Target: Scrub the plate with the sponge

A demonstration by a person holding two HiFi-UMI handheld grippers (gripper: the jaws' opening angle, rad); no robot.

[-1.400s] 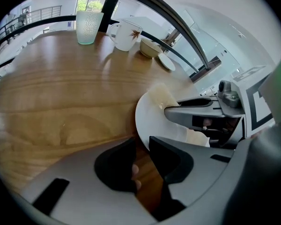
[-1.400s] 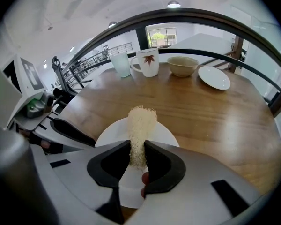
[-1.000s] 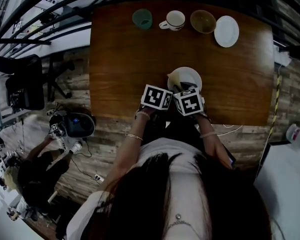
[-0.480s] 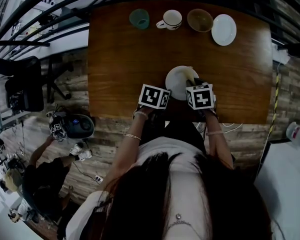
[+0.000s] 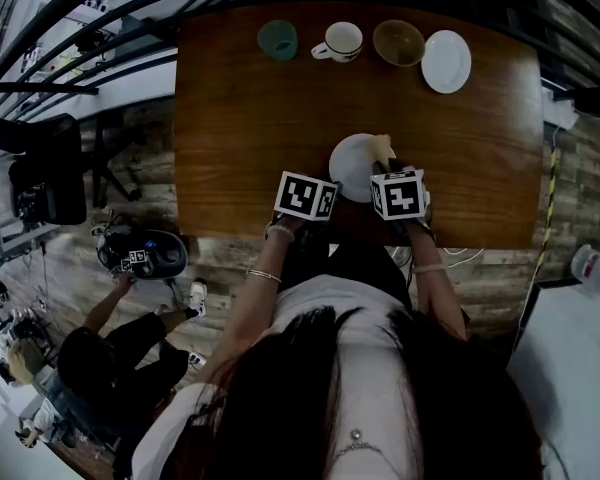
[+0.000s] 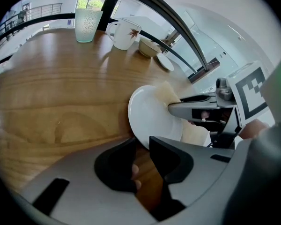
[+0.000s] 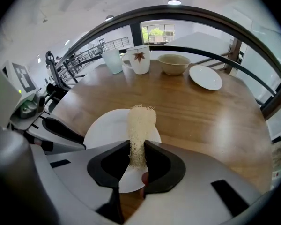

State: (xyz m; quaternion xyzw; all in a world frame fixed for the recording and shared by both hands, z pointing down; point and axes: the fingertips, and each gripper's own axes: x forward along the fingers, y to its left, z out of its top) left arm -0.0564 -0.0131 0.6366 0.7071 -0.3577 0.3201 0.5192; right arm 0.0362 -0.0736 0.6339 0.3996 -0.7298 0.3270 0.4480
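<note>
Two plates: the white plate (image 5: 352,160) at frame centre, its rim clenched by the left gripper (image 6: 141,143), and a spare plate (image 5: 446,61) upper right. One sponge (image 7: 140,125), pinched in the right gripper (image 7: 136,150), lies over the white plate. One glass (image 5: 277,39), one mug (image 5: 340,40) and one bowl (image 5: 398,41) line the table (image 5: 240,128) along its top edge.

Glass (image 5: 278,39), mug (image 5: 341,41), bowl (image 5: 399,42), saucer (image 5: 446,61) — table's (image 5: 240,128) far edge.

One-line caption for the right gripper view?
Right gripper grips a sponge over the white plate; wooden table beyond.

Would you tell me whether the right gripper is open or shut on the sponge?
Shut: the right gripper pinches the sponge by its lower end between both jaws, above the plate.
</note>
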